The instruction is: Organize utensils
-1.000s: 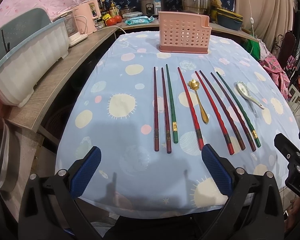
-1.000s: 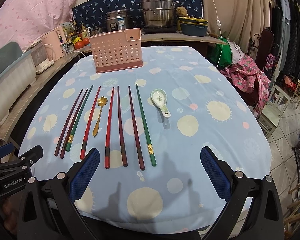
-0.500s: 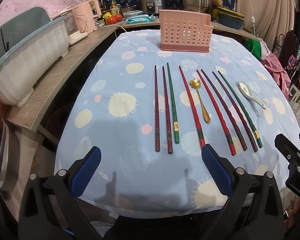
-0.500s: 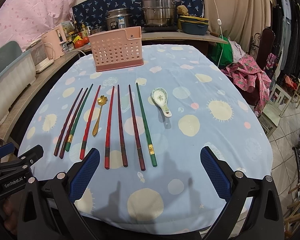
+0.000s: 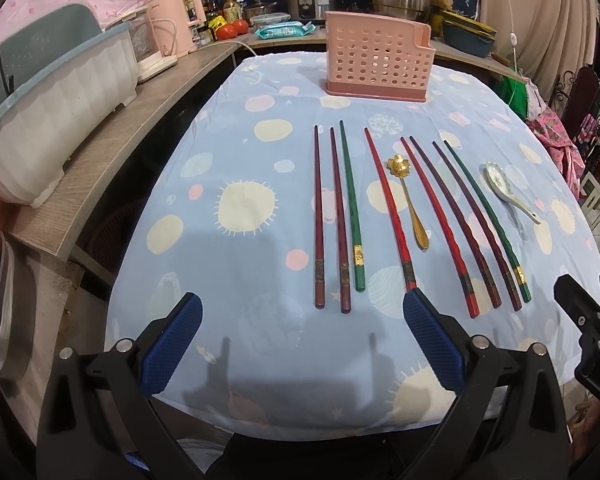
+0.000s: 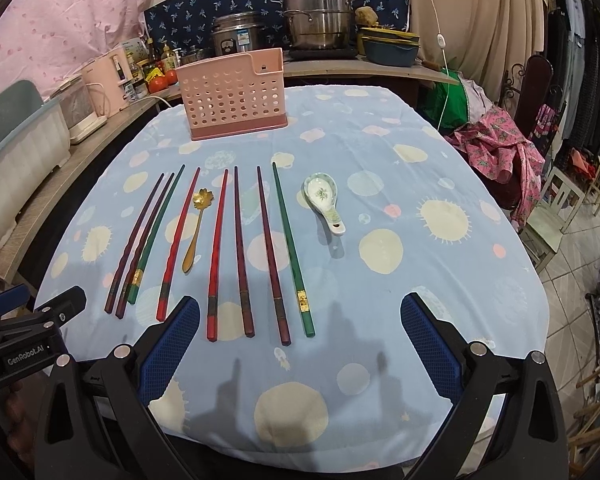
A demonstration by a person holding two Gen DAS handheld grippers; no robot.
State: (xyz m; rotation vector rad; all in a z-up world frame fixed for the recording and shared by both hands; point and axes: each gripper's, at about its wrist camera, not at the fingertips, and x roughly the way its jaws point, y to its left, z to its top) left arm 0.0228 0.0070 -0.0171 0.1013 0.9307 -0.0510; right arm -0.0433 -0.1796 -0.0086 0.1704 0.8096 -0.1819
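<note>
Several chopsticks (image 5: 351,204), dark red, red and green, lie side by side on the blue dotted tablecloth (image 5: 244,264). A gold spoon (image 5: 410,204) rests among them, and a white ceramic spoon (image 5: 500,182) lies at their right. A pink perforated utensil holder (image 5: 376,64) stands upright at the far end. My left gripper (image 5: 302,320) hovers open over the near table edge, just short of the chopstick ends. In the right wrist view the right gripper (image 6: 300,320) is open too, near the same chopsticks (image 6: 288,248), gold spoon (image 6: 196,228), ceramic spoon (image 6: 322,196) and holder (image 6: 236,100).
A wooden counter (image 5: 100,152) along the left carries a white tub (image 5: 52,120) and a pink appliance (image 5: 176,24). Steel pots (image 6: 316,16) stand behind the holder. Chairs and clothes (image 6: 500,148) crowd the right side.
Both views have crept slightly forward toward the table. The utensils and the holder lie where they were, and both grippers stay open.
</note>
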